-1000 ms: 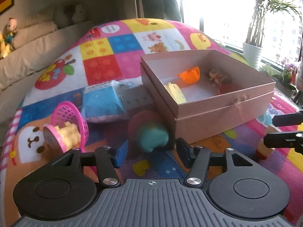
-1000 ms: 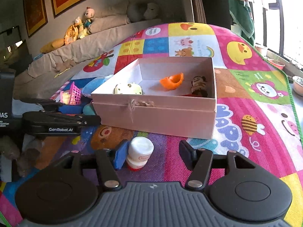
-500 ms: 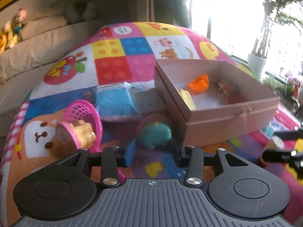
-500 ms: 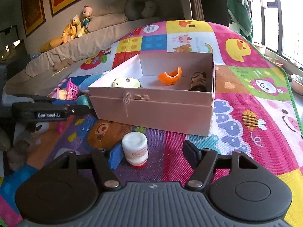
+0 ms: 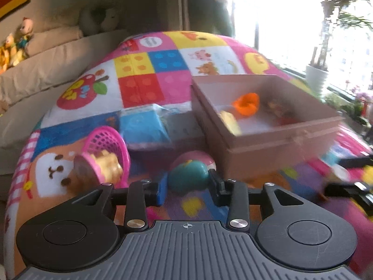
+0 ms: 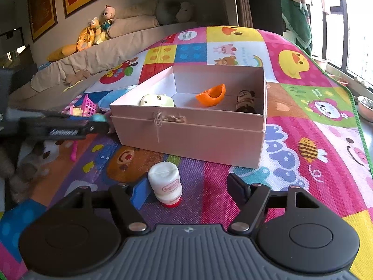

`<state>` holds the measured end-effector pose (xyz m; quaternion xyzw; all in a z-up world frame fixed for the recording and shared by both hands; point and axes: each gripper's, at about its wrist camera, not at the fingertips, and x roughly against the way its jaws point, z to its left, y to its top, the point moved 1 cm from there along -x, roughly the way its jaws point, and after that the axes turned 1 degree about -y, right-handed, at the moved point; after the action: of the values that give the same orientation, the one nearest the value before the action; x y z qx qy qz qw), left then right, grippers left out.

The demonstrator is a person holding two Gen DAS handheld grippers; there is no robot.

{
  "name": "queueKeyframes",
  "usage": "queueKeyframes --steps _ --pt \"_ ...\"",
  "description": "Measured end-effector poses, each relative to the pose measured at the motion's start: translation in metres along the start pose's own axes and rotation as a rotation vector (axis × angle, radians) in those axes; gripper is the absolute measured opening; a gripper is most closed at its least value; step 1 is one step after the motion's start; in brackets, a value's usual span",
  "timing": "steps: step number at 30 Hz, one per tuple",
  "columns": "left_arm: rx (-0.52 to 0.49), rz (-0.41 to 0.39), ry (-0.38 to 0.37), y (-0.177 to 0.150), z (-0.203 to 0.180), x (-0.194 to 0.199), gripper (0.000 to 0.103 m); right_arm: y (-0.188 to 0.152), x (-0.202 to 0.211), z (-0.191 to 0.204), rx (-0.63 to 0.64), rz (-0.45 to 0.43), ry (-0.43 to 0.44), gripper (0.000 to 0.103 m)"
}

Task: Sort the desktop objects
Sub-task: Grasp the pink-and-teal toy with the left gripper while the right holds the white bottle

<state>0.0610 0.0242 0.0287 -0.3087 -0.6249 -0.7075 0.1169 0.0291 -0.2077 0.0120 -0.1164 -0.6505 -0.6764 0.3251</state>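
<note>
My left gripper (image 5: 187, 182) is shut on a teal rounded toy (image 5: 188, 175), its pads pressing both sides, just in front of the pink cardboard box (image 5: 268, 140). The right wrist view shows the same gripper (image 6: 98, 126) at the box's left corner. My right gripper (image 6: 186, 186) is opening over the play mat. A small white bottle with a red base (image 6: 166, 185) stands upright between its fingers, close to the blue left pad and untouched. The box (image 6: 186, 135) holds an orange piece (image 6: 211, 94), a pale yellow toy (image 6: 157, 100) and a brown figure (image 6: 244, 100).
A pink basket with a yellow toy (image 5: 105, 154) lies tipped on the mat to the left. Behind it lies a blue packet (image 5: 142, 126). A pink round toy (image 5: 193, 157) sits behind the teal one. A sofa with plush toys (image 6: 98, 30) borders the mat; a white plant pot (image 5: 316, 79) stands by the window.
The left jaws have closed onto the teal toy. The right jaws have spread wider around the bottle, which has stayed in place.
</note>
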Motion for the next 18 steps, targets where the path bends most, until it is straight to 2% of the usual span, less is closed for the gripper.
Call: queueKeyframes --steps 4,7,9,12,18 --pt "0.002 0.019 -0.129 -0.019 -0.013 0.038 0.04 0.0 0.0 0.002 0.013 -0.001 0.0 0.074" --pt "-0.022 0.031 -0.166 -0.034 -0.019 0.059 0.044 0.0 0.001 0.005 0.031 -0.008 -0.003 0.074" --pt "-0.054 0.034 -0.135 -0.041 -0.018 0.065 0.049 -0.001 0.003 0.008 0.044 -0.011 -0.007 0.075" --pt "-0.062 0.03 -0.07 -0.045 -0.004 0.067 0.071 -0.002 0.004 0.01 0.053 -0.008 -0.002 0.077" --pt "-0.109 -0.003 0.052 -0.04 0.008 0.074 0.076 -0.006 0.01 0.013 0.067 -0.014 -0.004 0.079"
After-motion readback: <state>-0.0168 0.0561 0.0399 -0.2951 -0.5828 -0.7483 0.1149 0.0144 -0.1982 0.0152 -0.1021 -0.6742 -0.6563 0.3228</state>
